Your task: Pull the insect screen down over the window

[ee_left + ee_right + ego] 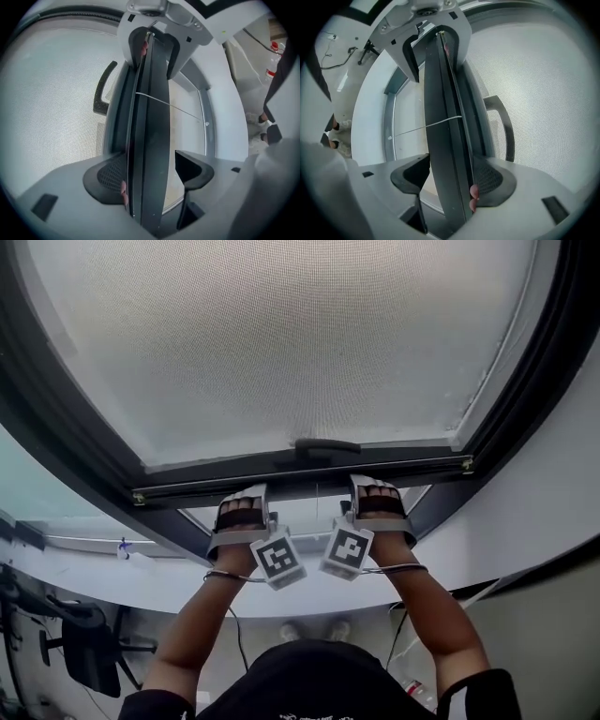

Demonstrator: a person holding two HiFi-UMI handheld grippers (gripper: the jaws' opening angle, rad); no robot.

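Straddling the screen bar (300, 476) either side of its handle (326, 446), left claw (152, 174) and right claw (449, 178) open, unclamped, I should pull down evenly.

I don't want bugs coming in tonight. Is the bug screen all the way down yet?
Almost. The insect screen already covers most of the window. The left gripper and right gripper both straddle its bottom bar, jaws open, one pad against it. Left to do: a strip of bare glass shows under the bar, so it probably needs one more pull down.
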